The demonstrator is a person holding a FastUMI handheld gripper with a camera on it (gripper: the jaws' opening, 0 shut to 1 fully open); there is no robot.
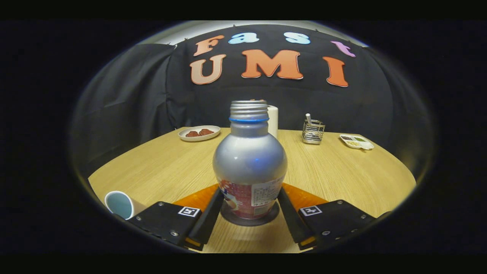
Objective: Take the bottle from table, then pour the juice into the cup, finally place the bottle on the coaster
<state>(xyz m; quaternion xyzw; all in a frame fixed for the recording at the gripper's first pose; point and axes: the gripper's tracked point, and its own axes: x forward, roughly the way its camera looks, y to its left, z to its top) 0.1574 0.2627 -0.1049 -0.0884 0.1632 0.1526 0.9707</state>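
In the gripper view, the silver bottle [249, 167] stands upright on a dark round coaster [249, 220] on the wooden table [159, 167], and it sits squarely between the two fingers of the gripper [249, 211]. The fingers [208, 220] flank the bottle's labelled lower body very closely, one on each side, but whether both pads actually press on it or have just let go cannot be told from here. With the bottle resting on the coaster, the pouring seems done and this looks like the final placing; the low hold on the body would keep the bottle steady as it is set down. The bottle's neck is uncapped, its threads bare. The cup [121, 204] appears well off to the left of the bottle, near the left finger; it looks tipped towards the camera, though the lens may exaggerate this, and part of it is cut off, so any juice inside cannot be made out. Directly behind the bottle a white cylinder [272, 121] is mostly hidden. Further back, left of the bottle, a plate [199, 133] holds something reddish; to its right stand a wire holder [313, 131] and a small tray [357, 141].
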